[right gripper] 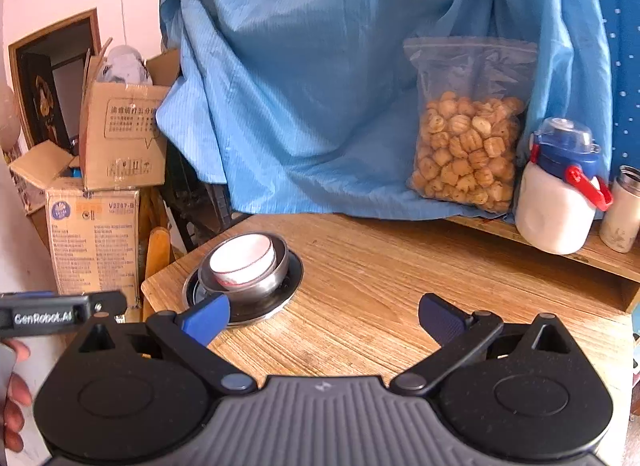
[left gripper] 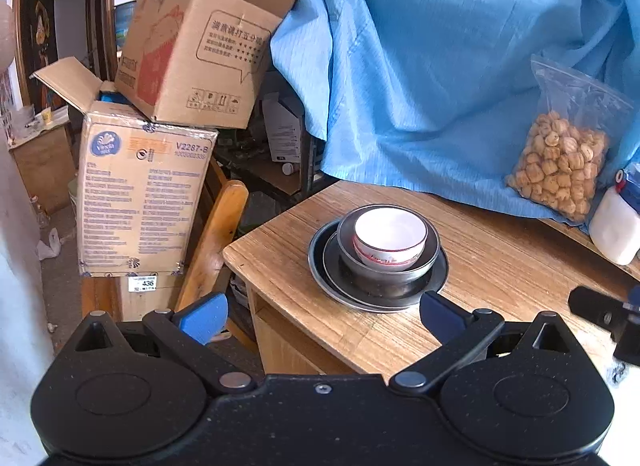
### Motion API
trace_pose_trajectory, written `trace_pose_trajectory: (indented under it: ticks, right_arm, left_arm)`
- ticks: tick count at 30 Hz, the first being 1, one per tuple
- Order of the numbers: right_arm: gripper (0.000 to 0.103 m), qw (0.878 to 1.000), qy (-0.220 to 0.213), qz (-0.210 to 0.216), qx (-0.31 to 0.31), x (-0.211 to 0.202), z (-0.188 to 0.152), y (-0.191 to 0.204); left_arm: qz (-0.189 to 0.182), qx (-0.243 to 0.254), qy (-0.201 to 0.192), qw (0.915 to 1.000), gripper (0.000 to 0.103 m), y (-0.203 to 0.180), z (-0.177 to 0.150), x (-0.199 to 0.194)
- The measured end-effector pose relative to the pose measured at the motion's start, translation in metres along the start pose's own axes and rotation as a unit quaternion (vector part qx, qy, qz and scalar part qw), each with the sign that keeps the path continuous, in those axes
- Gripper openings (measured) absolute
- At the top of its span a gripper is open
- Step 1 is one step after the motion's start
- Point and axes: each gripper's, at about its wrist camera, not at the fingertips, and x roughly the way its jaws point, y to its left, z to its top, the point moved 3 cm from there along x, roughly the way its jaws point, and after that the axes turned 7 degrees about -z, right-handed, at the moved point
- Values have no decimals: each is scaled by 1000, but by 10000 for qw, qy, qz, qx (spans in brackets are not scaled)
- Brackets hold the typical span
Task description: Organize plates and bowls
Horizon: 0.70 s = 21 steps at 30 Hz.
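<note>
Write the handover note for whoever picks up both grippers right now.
Left gripper: open, empty, hovering just short of the stack.
Right gripper: open, empty, over bare table right of the stack.
Dishes: white bowl sits inside the metal bowl, which sits on two nested metal plates near the table's left corner.
Done: everything visible is stacked.
Left: apparently nothing; no loose dishes in view.

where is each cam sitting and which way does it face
Left wrist: on the left gripper, jaws open, facing the white bowl nested in a metal bowl on plates near the table corner; the right gripper's tip shows at the right edge.
Right wrist: on the right gripper, jaws open, further right, facing the snack bag and bottle; a hand shows.
Shared: the stack, bag, blue cloth.
</note>
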Motion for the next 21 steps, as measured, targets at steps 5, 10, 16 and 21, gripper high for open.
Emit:
trace_pose_trajectory:
  ticks: [5,10,16,21]
  right_arm:
    - [103,9994,-86,-118,318,-7,-3,-8]
    - [103,9986,47,-302,421,-8,-10,-10]
    - [103,9970,373,-473,494,0,-19,-6]
    - [103,9954,485,-640,513,5,-18,7]
  left_arm:
    - [-74,140,-27,9999,102,0,-4,-12]
    - [-201,233,31,9995,102,3,-3,-12]
    - [-345,497,198,9980,102,11,-4,-3]
    - [-506,814,164,9953,102,18,2,3]
